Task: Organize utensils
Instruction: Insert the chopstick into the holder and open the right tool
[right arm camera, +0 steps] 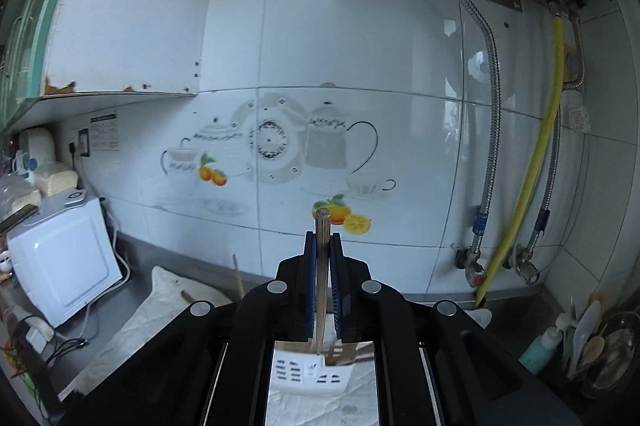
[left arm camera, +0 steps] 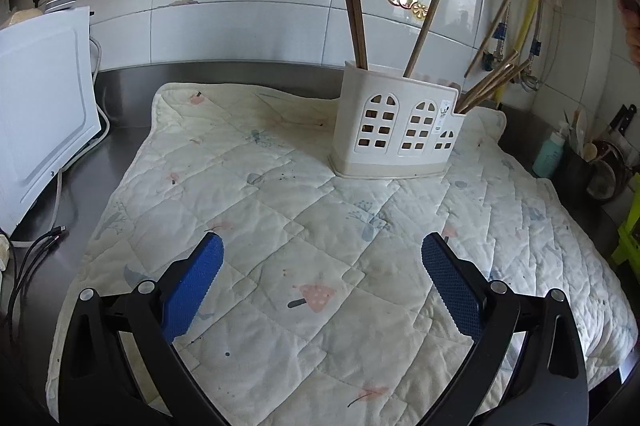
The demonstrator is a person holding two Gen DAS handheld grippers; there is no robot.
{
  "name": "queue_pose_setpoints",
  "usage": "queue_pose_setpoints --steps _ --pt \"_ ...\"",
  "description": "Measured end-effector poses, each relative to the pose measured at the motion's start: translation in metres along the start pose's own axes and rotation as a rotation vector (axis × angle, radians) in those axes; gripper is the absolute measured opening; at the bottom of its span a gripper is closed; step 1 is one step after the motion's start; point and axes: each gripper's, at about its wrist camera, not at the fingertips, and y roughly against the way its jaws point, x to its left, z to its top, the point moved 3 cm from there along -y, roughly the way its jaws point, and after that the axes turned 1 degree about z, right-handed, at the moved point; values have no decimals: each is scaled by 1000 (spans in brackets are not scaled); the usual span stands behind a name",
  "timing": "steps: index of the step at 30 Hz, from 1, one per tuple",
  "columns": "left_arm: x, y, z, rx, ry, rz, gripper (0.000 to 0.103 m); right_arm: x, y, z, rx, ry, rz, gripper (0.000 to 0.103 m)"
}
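While clamped, right gripper [right arm camera: 322,246] on chopstick [right arm camera: 321,266].

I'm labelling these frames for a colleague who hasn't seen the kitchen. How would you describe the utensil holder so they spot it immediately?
Start at the quilted mat spread over the steel counter below the tiled wall. Toward the mat's back edge stands the utensil holder, a cream plastic caddy with brown chopsticks sticking out. Its arched, window-like cut-outs make it look like a little house, unlike the plain white appliance at the left.
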Motion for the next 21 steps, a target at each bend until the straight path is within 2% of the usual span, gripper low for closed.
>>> queue_pose_setpoints --steps 6,11,16,18,21 --pt "3 -2 -1 -3 -12 40 98 -14 -53 -29 93 -43 -8 7" --pt "11 -1 -1 -5 24 52 98 -15 -77 -57 168 -48 3 9" --pt "16 0 -1 9 59 34 98 -14 -69 -64 168 -30 -4 21" --pt "16 0 0 14 60 37 98 -13 -60 -64 161 -25 -2 22" --pt "14 2 0 24 49 47 98 -9 -42 -70 161 -31 5 35"
